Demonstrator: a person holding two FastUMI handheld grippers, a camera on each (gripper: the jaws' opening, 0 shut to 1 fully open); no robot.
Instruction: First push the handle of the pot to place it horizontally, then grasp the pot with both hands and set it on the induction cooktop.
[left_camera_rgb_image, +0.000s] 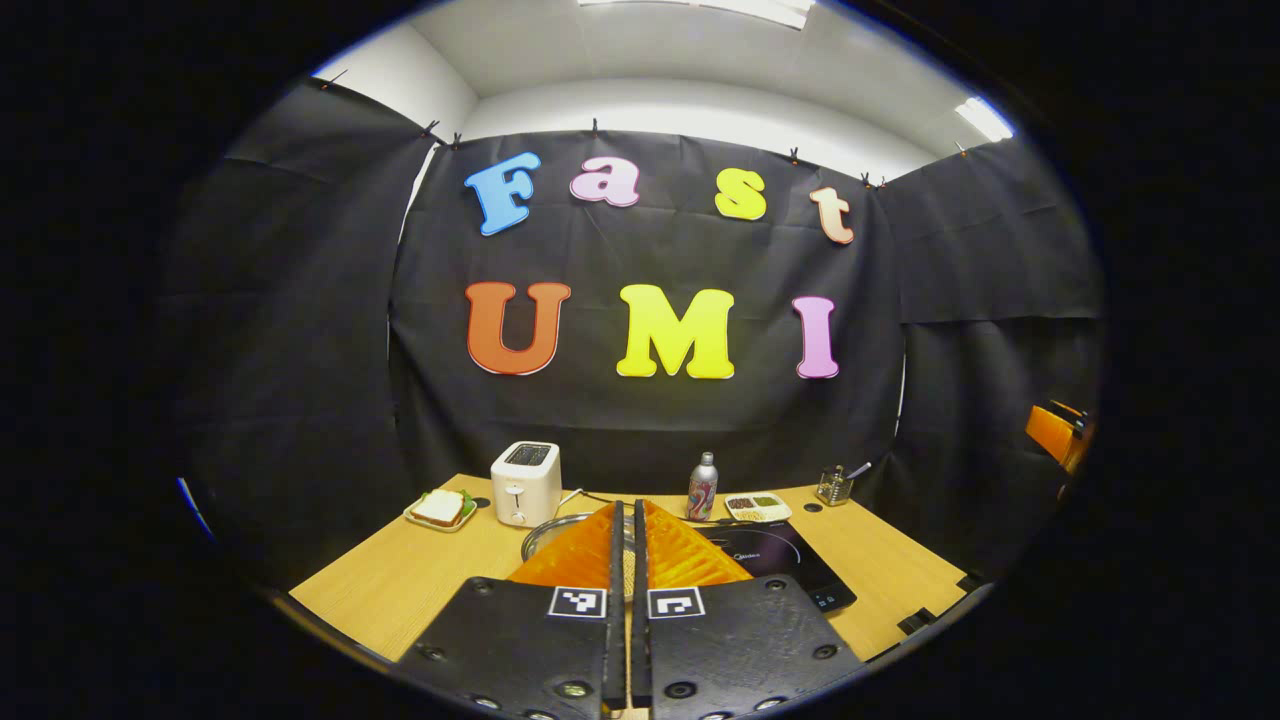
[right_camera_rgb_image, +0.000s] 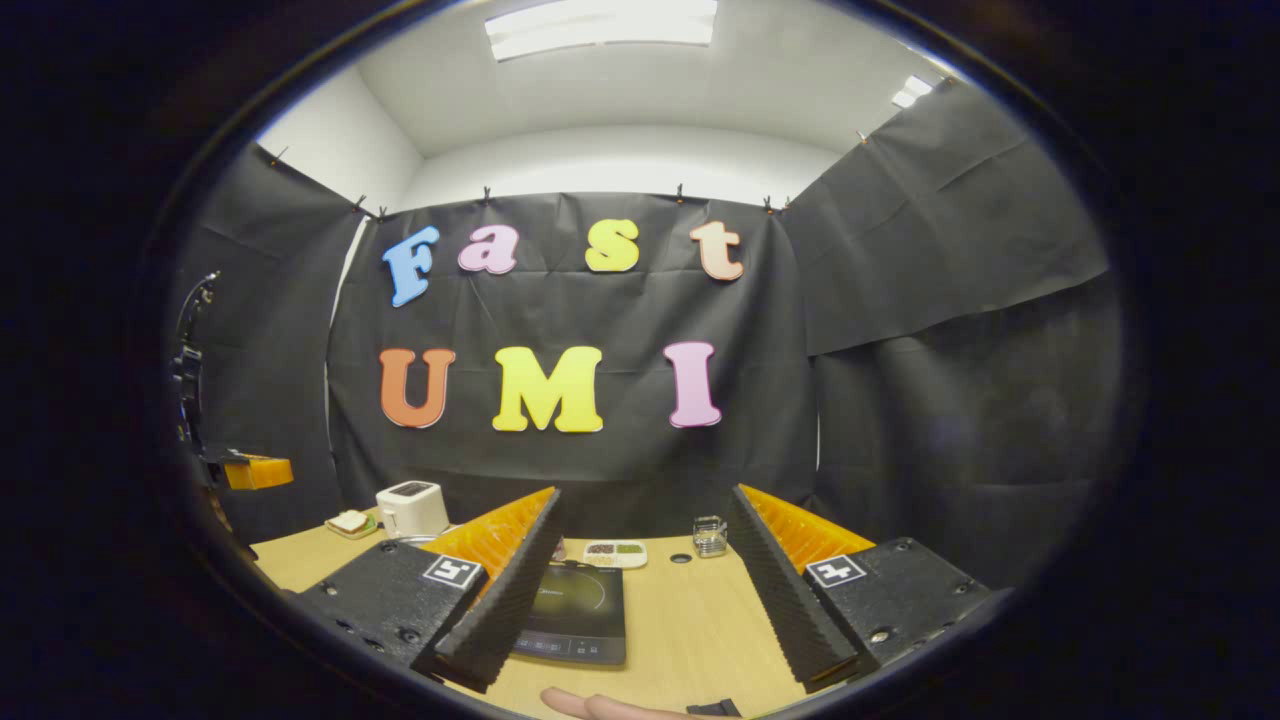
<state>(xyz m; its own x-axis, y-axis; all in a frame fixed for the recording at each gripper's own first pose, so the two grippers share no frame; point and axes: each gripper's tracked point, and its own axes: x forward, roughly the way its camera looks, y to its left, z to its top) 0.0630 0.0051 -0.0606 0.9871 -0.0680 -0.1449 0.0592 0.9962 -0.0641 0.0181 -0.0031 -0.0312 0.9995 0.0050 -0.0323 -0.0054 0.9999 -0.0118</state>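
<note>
- Steel pot (left_camera_rgb_image: 545, 533) sits just beyond your left gripper (left_camera_rgb_image: 626, 525), whose fingers are pressed together.
- Your right gripper (right_camera_rgb_image: 645, 545) is spread wide above the cooktop (right_camera_rgb_image: 580, 610).

Your lighting comes from ceiling panels (right_camera_rgb_image: 601, 22) overhead, bright and slightly blown out in both views. Below them the wooden table (left_camera_rgb_image: 420, 570) is evenly lit, with only soft shadows under objects. The induction cooktop (right_camera_rgb_image: 578, 612) carries a faint sheen. Fisheye distortion bends the walls around the table. Focus is sharp at centre; your fingers (right_camera_rgb_image: 620, 708) at the bottom edge are blurred
</note>
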